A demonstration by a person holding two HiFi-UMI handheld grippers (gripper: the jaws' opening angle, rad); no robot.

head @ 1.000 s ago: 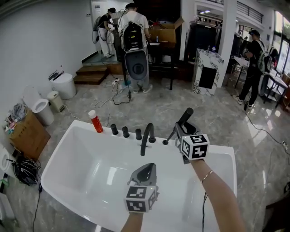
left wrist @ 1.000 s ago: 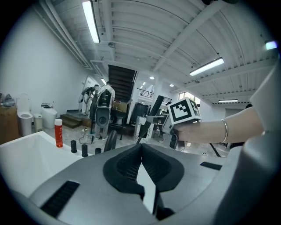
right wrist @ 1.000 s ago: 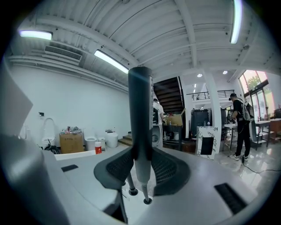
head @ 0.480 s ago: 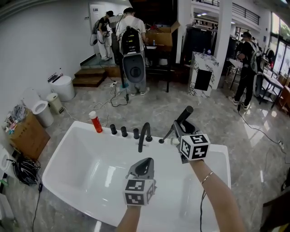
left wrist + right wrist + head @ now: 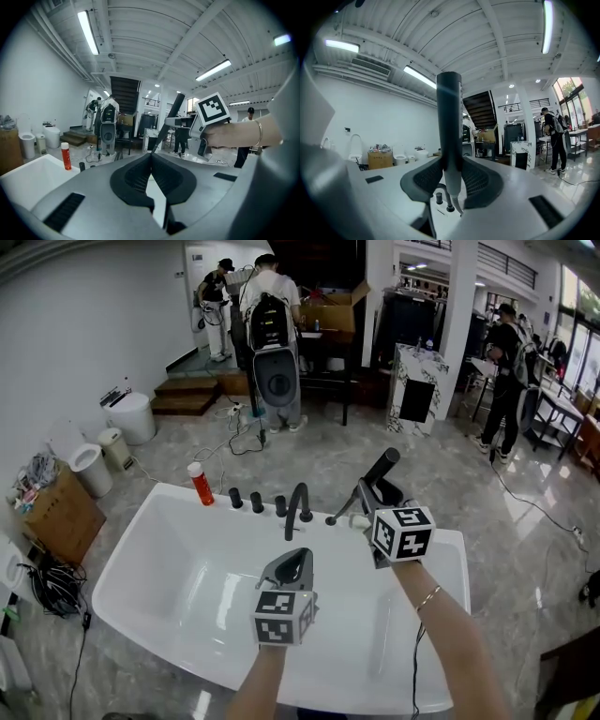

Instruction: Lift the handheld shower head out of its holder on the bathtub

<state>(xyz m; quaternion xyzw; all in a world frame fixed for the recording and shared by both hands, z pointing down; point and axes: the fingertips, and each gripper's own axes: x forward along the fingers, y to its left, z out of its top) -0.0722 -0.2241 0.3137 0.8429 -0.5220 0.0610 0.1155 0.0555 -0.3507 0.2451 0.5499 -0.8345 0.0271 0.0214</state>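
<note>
The black handheld shower head [image 5: 382, 466] stands tilted above the far rim of the white bathtub [image 5: 141, 549], its thin hose [image 5: 342, 512] trailing down towards the rim. My right gripper [image 5: 375, 491] is shut on its handle; in the right gripper view the shower head [image 5: 449, 126] rises upright between the pads. My left gripper [image 5: 298, 559] hovers over the tub basin, shut and empty, with its tips [image 5: 151, 154] meeting. From the left gripper view the shower head [image 5: 171, 117] is ahead, held by the right gripper [image 5: 180, 123]. The holder is hidden behind my right gripper.
A black faucet spout [image 5: 298, 510] and three black knobs [image 5: 256, 502] stand on the far rim, with a red bottle [image 5: 201, 484] at its left end. Toilets [image 5: 92, 468] and a cardboard box [image 5: 58, 517] lie left of the tub. People [image 5: 274, 329] stand beyond.
Both grippers have risen a little over the tub. The shower head has gone up with the right gripper, and its hose end sits higher above the rim.
</note>
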